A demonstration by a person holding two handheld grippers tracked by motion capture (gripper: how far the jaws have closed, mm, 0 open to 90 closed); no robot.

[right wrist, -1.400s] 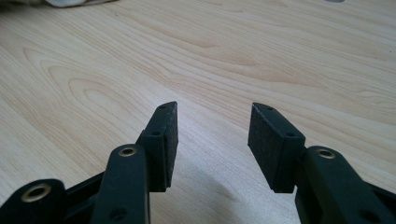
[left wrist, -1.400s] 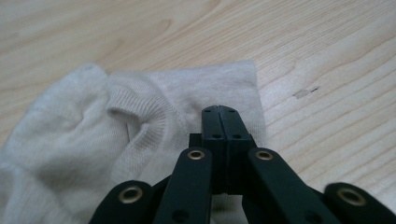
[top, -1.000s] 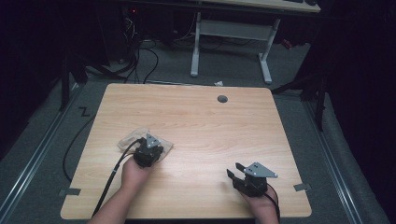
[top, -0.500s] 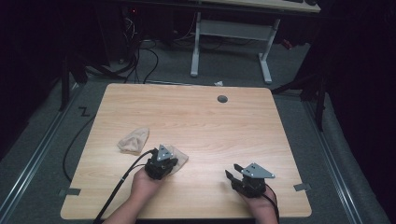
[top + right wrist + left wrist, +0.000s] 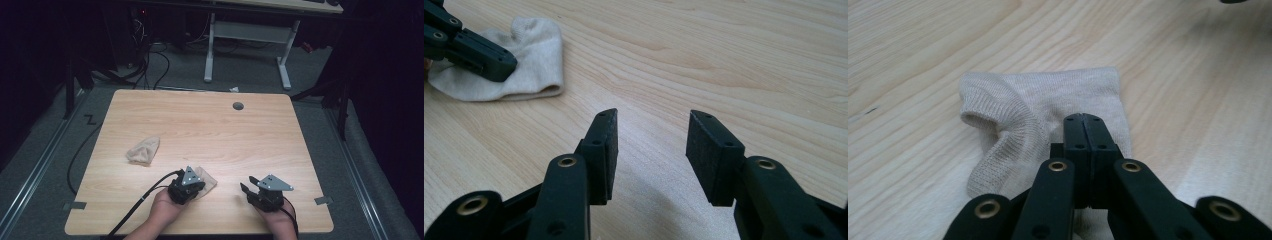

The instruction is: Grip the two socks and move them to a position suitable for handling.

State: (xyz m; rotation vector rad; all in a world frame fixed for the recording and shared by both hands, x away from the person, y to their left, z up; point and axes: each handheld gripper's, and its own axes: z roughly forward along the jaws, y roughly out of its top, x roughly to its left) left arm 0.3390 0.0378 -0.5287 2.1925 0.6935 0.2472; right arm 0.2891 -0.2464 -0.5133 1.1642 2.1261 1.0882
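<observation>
The sock (image 5: 1048, 115) lies flat near the table's (image 5: 210, 125) front edge, pinched at its near end by the left gripper (image 5: 1083, 125), jaws fully together on the fabric. It stretches away from those jaws. The right gripper (image 5: 651, 150), jaws wide apart and holding nothing, waits to its right; a second sock (image 5: 143, 150) lies well apart, back-left.

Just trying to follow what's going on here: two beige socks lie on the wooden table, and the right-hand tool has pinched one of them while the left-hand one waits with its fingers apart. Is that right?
Not quite: the sides are swapped. The left gripper pinches the sock, as the left gripper view shows, while the right gripper waits with fingers apart. The other sock lies on the table.
</observation>
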